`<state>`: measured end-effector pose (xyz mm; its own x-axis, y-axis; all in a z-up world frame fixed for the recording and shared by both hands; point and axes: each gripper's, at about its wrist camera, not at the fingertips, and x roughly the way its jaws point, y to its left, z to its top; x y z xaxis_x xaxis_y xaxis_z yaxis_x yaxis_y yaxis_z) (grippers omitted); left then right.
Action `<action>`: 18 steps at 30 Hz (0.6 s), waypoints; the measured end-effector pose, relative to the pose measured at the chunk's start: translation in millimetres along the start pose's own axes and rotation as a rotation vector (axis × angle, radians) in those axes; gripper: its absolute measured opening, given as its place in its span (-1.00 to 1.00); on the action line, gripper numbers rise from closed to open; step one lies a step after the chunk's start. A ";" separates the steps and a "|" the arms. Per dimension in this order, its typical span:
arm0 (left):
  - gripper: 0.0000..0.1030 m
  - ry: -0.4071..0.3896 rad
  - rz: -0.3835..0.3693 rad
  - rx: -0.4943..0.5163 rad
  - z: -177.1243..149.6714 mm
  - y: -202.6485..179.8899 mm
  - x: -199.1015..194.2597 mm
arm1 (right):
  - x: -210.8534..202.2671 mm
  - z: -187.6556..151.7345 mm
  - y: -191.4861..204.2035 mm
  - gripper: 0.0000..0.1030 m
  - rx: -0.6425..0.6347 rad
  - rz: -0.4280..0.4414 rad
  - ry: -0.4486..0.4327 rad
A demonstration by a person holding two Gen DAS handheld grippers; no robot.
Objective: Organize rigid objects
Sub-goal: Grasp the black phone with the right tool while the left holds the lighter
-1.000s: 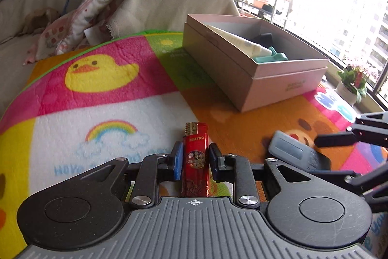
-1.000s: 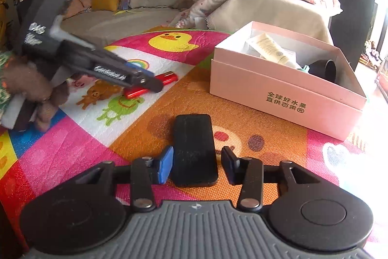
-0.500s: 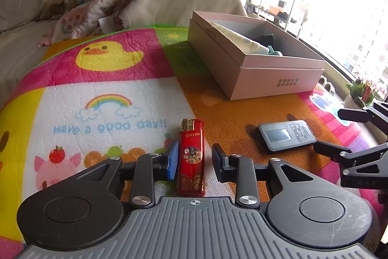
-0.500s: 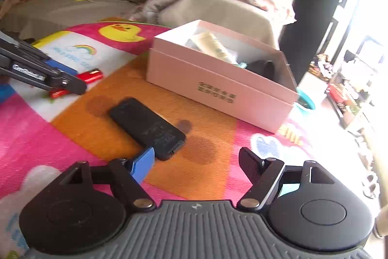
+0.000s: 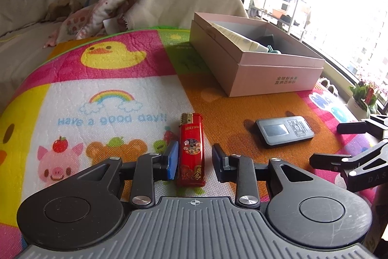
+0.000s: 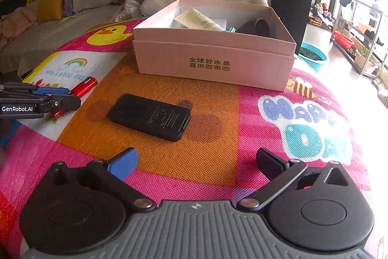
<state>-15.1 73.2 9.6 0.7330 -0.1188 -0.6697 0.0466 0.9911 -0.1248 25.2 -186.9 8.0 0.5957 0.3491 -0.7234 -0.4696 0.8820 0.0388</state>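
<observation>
Your left claw [image 5: 191,160] straddles the red lighter [image 5: 190,149], which lies flat on the play mat [image 5: 109,79] on the near-left side of the pink box [image 6: 213,60]. The lighter's long axis runs straight along the fingers toward the box; the jaws stand narrowly apart, seemingly just clear of its sides, gripping nothing. Your right claw [image 6: 196,163] is opening wide and empty. The black remote [image 6: 150,117] lies ahead and left of it, between it and the box, long axis slanting across the claw's line.
</observation>
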 end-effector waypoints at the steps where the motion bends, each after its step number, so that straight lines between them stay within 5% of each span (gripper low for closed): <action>1: -0.36 0.002 -0.003 0.010 -0.8 -0.7 -1.2 | 0.2 1.2 0.0 1.00 -0.016 0.007 0.005; 4: -0.37 -0.006 -0.015 0.018 -5.3 -0.1 -5.0 | 2.6 5.9 -3.5 0.99 -0.043 0.018 0.005; 9: -0.37 -0.031 -0.023 0.004 -11.8 1.4 -8.4 | 1.8 9.7 0.5 0.81 -0.060 -0.201 -0.073; 13: -0.37 -0.042 -0.019 -0.001 -13.0 0.6 -8.6 | -11.3 10.4 20.8 0.80 -0.063 -0.099 -0.113; 18: -0.37 -0.049 -0.040 -0.030 -14.0 6.2 -9.7 | -1.9 18.4 60.1 0.80 -0.129 -0.075 -0.136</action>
<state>-31.4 79.7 5.1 0.7630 -0.1550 -0.6275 0.0573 0.9832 -0.1731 7.8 -128.7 24.3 0.7106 0.3314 -0.6207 -0.4952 0.8622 -0.1065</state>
